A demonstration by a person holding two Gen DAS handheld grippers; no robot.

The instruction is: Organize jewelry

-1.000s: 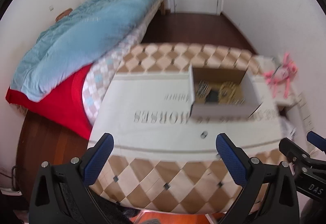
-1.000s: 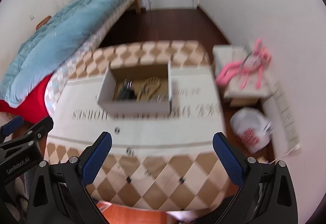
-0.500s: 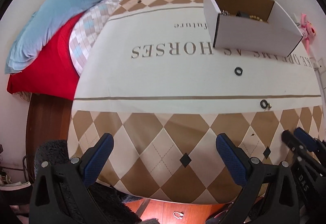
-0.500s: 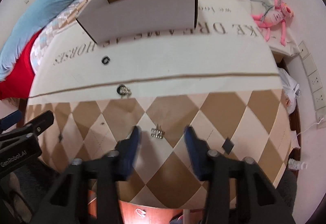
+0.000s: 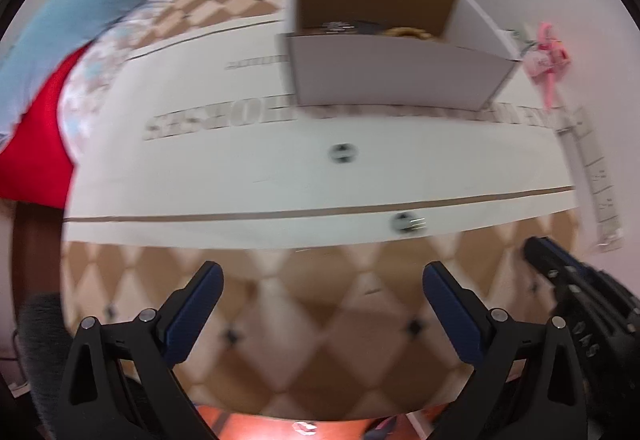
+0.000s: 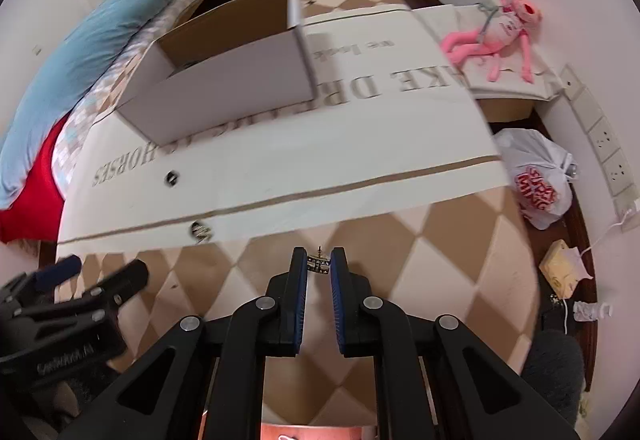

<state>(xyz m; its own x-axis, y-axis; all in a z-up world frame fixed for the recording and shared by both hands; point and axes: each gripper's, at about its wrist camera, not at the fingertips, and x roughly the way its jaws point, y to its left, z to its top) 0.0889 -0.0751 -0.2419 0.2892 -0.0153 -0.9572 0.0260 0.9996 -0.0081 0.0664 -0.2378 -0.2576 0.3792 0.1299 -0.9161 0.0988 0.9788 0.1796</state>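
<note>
right wrist, right gripper (image 6: pixel 319 264) closing on earring (image 6: pixel 318 264)

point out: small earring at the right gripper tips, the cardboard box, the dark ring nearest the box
earring (image 6: pixel 318 264), right wrist view, on its studded bar.
cardboard box (image 6: pixel 224 95), right wrist view, on its white front wall.
dark ring (image 5: pixel 342 152), left wrist view, on the blurred band.

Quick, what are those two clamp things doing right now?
Left gripper: fingers wide apart, starting to close, nothing between them.
Right gripper: fingers closing on a small sparkly earring, pinched at the tips.
</note>
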